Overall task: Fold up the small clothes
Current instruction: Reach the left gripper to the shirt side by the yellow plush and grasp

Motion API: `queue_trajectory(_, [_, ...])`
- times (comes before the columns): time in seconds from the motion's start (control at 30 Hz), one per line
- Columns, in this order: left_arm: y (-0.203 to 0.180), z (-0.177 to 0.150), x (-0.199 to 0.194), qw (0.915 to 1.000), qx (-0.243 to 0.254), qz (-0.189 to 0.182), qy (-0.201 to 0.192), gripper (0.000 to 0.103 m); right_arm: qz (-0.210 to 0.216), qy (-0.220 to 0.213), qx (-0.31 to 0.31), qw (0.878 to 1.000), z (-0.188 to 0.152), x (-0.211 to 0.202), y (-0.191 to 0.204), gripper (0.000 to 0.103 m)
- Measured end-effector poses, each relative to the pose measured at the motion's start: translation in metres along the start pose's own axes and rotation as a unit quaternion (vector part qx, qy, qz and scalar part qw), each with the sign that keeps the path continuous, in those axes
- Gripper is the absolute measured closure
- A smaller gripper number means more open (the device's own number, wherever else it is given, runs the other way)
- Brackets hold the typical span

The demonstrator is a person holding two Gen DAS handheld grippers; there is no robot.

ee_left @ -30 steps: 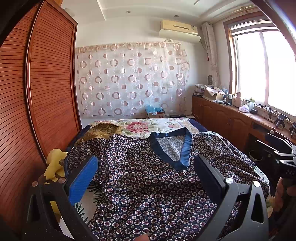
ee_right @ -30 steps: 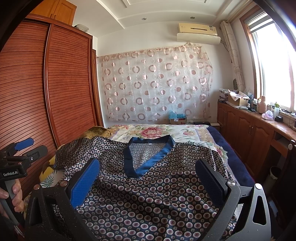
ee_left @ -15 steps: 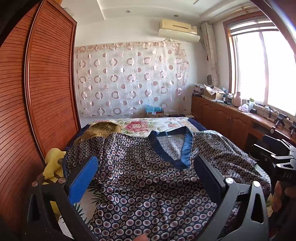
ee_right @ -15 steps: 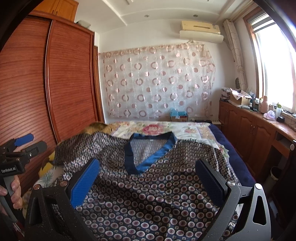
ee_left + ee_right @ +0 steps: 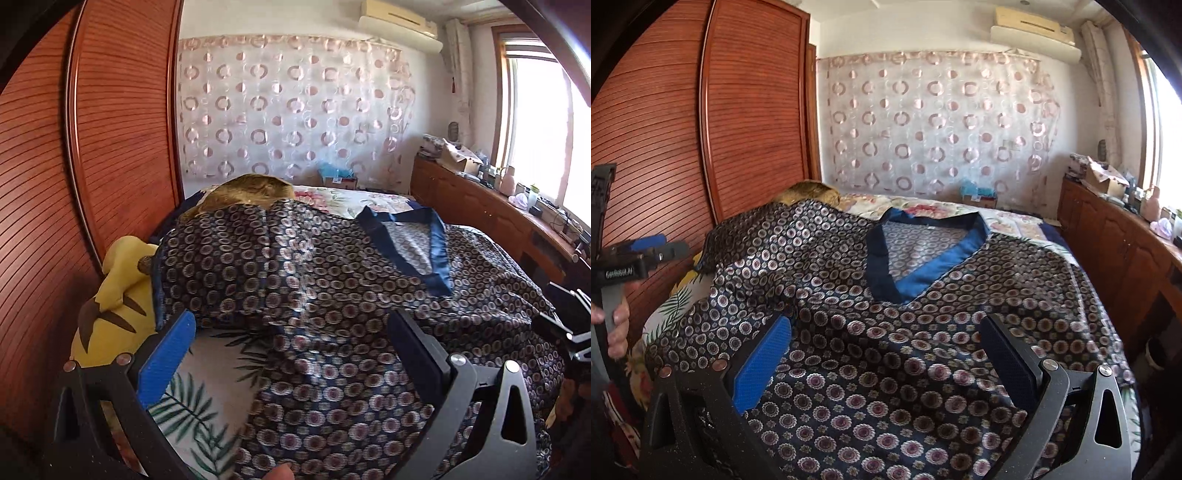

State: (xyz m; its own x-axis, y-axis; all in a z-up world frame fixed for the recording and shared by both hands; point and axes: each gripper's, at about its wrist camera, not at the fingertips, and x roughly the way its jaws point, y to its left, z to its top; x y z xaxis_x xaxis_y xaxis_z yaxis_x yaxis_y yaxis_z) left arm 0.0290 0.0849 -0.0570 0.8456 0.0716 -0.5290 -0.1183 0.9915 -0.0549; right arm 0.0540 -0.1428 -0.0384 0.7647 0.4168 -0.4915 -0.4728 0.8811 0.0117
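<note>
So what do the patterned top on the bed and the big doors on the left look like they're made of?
The patterned top looks like a thin satin, silk or polyester I can't tell: it has a soft sheen and drapes in loose folds, and its blue neckline band is glossier. The wardrobe doors look like reddish-brown wood or wood veneer with fine horizontal slats and a semi-gloss finish.

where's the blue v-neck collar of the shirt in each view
Left wrist: blue collar lies right of centre, on the patterned shirt.
Right wrist: blue collar lies near the centre, slightly right.
Shared landmark: the circle-print curtain behind the bed.
</note>
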Motion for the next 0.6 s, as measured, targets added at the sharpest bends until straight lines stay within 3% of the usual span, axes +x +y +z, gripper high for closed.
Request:
queue_trajectory(0.27, [0.056, 0.007, 0.029, 0.9994, -0.019, 0.005, 0.028, 0.005, 0.03, 0.031, -0.011, 0.999, -0.002, 0.03, 0.004, 0.002])
queue_trajectory(0.43, [0.086, 0.013, 0.058, 0.9983, -0.021, 0.018, 0.052, 0.024, 0.039, 0.041, -0.019, 0.998, -0.001, 0.045, 0.007, 0.004])
queue_trajectory(0.6, [0.113, 0.013, 0.095, 0.9954, -0.035, 0.02, 0.087, 0.035, 0.058, 0.048, -0.019, 0.997, 0.002, 0.054, 0.008, 0.004])
